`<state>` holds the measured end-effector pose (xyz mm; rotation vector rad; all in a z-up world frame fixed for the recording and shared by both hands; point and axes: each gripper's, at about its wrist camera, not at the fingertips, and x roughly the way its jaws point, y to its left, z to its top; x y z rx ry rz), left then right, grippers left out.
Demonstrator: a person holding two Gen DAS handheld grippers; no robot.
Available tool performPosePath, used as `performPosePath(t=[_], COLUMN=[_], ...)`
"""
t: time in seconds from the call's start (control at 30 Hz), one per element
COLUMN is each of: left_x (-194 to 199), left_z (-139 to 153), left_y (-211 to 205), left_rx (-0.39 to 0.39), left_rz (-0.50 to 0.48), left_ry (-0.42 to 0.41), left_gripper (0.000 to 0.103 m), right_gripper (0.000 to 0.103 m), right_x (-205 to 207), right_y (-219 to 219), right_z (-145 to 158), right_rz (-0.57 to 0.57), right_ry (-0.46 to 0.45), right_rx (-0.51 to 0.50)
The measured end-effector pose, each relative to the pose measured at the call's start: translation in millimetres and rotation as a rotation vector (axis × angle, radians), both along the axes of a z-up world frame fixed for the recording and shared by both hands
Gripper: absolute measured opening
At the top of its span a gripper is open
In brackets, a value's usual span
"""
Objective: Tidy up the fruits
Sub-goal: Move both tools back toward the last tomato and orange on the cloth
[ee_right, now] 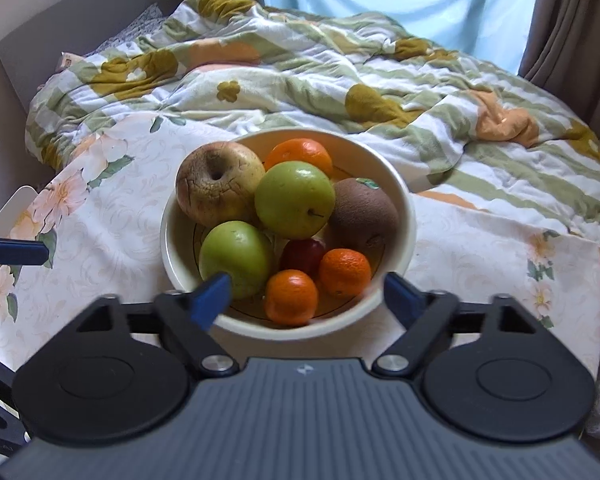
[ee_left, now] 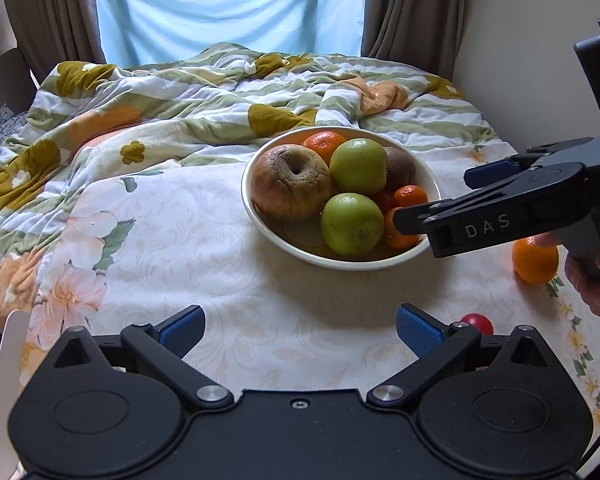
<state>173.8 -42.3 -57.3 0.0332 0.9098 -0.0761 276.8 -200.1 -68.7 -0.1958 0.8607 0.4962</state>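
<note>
A cream bowl stands on the floral cloth. It holds a wrinkled brown apple, two green apples, a kiwi, a small red fruit and several tangerines. My right gripper is open and empty, over the bowl's near right rim. My left gripper is open and empty, low over the cloth in front of the bowl. An orange and a red fruit lie on the cloth at right.
A rumpled green, white and ochre quilt lies behind the bowl. Curtains and a bright window stand at the back. A white chair edge shows at the left. A wall is on the right.
</note>
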Motion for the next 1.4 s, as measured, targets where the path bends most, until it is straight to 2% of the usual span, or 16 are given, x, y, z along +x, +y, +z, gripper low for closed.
performPosePath(t=[0.17,0.47,0.77,0.93,1.17,1.4], left_x=[-7.2,-27.5,-47.7,-53.9,-56.1,-54.4], left_z=[9.1,38.8,65.7,72.4,68.1,52.1], left_y=[0.1,-0.3,-11.0,-23.6,-53.1,-88.0], left_rx=[-0.009,-0.032,0.04,0.04,0.026,0.023], left_rz=[0.017,0.031,-0.008,-0.052,-0.052,0.026], left_ry=[-0.014,-0.074,-0.158,-0.166,-0.148,-0.115], left_gripper=[0.103,0.103,0.103,0.103,0.103,0.103], right_gripper=[0.103,0.103,0.103,0.103,0.103,0.103], right_x=[-10.4,-41.3,-85.4,-103.4,-113.1,-99.4], right_y=[-5.6,-19.8,-43.3,-66.0,-104.8,-140.7], right_z=[6.5,39.5,77.6,90.3,91.8,70.4], right_rz=[-0.027,-0.093,-0.184,-0.254,-0.292,-0.233], right_ry=[-0.008,-0.022,-0.063,-0.052,-0.059,-0.051], right_rx=[-0.007,-0.002,0.007,0.018,-0.008,-0.055])
